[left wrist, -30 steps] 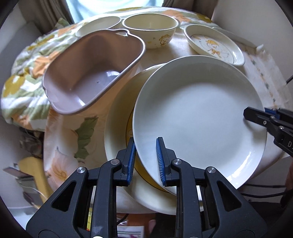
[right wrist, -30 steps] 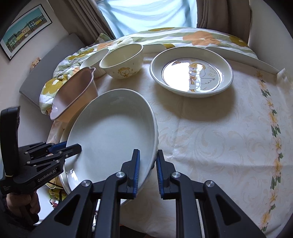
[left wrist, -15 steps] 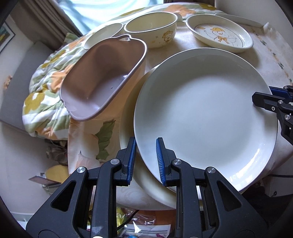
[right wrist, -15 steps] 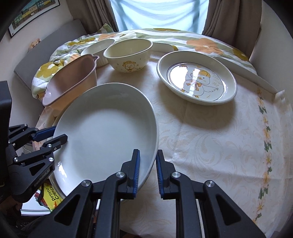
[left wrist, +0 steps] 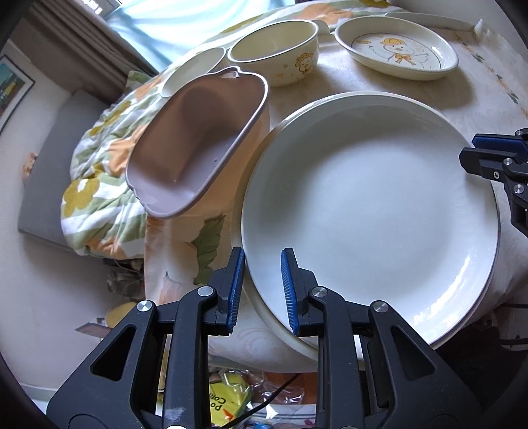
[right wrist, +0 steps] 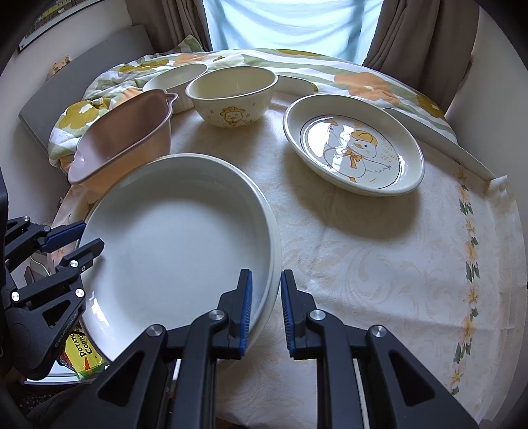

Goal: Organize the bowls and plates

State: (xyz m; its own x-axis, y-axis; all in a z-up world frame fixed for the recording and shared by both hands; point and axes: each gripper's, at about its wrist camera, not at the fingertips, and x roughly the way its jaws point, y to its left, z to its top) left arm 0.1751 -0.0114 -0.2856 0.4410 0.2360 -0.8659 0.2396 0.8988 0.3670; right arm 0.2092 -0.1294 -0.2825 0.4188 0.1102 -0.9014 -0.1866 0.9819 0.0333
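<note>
White plate (left wrist: pixel 369 211) is stacked on a second plate (right wrist: pixel 272 250) at the table's (right wrist: pixel 379 264) near edge; its rim is straddled, unclamped, by spread left gripper (left wrist: pixel 262 290) and right gripper (right wrist: pixel 265 310).

Daylight pours in from the window (right wrist: pixel 290 23) at 12 o'clock, blown out to pale blue-white. The duck plate (right wrist: pixel 353 148) catches glare and drops a soft shadow toward 6 o'clock on the table (right wrist: pixel 379 264). Heavy fisheye bend, black vignette corners; focus is sharp.
</note>
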